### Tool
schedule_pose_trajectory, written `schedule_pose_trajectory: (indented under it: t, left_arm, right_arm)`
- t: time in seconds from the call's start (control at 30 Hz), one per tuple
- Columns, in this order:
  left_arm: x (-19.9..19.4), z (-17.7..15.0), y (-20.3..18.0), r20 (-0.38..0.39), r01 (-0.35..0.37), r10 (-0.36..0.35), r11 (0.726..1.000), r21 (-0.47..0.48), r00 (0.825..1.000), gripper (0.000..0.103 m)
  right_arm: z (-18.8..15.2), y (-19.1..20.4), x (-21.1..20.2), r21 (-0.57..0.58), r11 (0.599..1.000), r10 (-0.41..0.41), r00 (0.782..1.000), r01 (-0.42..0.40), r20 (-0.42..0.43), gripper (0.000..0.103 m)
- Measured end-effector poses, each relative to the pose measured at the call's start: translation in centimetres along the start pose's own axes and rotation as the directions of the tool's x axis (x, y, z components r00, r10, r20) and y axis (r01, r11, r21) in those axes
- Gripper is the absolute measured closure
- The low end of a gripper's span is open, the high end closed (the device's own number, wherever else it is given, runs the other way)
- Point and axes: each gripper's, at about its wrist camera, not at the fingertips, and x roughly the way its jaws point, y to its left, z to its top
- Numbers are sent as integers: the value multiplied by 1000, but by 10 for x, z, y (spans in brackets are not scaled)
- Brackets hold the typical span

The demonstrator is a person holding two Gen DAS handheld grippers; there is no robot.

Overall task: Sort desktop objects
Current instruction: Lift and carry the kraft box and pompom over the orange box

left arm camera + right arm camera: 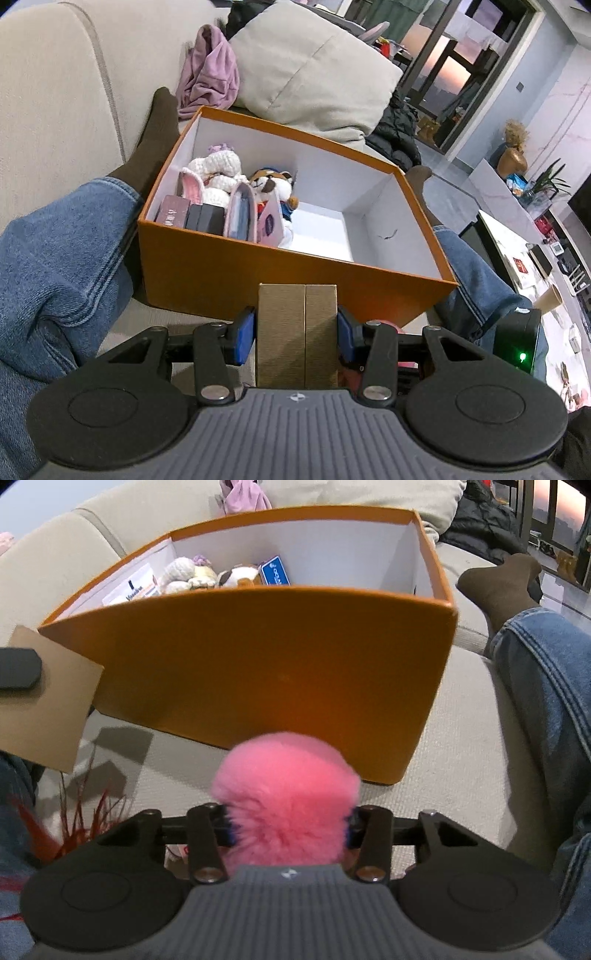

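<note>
Cardboard, a small brown box (297, 334), is clamped between the blue pads (244, 339) of the left gripper (297, 338), whose jaws are held about half open by its width. It is held upright just in front of the near wall of an orange storage box (295, 275), which rests on a beige sofa (55, 92) between a person's legs in blue jeans (55, 266).

Inside the orange box, crowded toward one end, are seen a white knitted rabbit (218, 173), a small plush dog (271, 184), dark little boxes (205, 219) and a pink pouch (242, 214); the other end is bare.

A fluffy pink pompom (286, 797) is squeezed between the pads of the right gripper (290, 829), close to the orange wall. Red feathers (79, 819) lie beside it on the sofa.
</note>
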Motion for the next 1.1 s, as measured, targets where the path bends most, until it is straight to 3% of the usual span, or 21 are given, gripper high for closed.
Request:
schedule_pose_trajectory:
  t: [0.23, 0.57, 0.73, 0.9, 1.0, 1.1]
  left_arm:
    - [-18, 7, -14, 26, 43, -44, 998, 40, 999, 52]
    - [-40, 41, -38, 101, 77, -90, 989, 124, 991, 52]
    - [-45, 65, -46, 159, 58, -84, 986, 157, 984, 52]
    - [-39, 87, -50, 182, 60, -92, 983, 173, 979, 52]
    - [-22, 95, -52, 153, 65, -93, 982, 177, 984, 52]
    - [1, 96, -52, 109, 46, -67, 982, 185, 992, 52]
  right_arm:
    - [8, 0, -43, -7, 996, 91, 992, -91, 83, 57]
    - [53, 5, -108, -55, 965, 263, 932, -258, 249, 57]
    - [83, 3, -127, -76, 954, 298, 900, -289, 320, 56]
    - [108, -3, -131, -76, 961, 274, 881, -265, 386, 56]
    - [119, -9, -119, -54, 965, 256, 887, -255, 385, 56]
    - [128, -13, -94, -39, 975, 221, 918, -221, 329, 56]
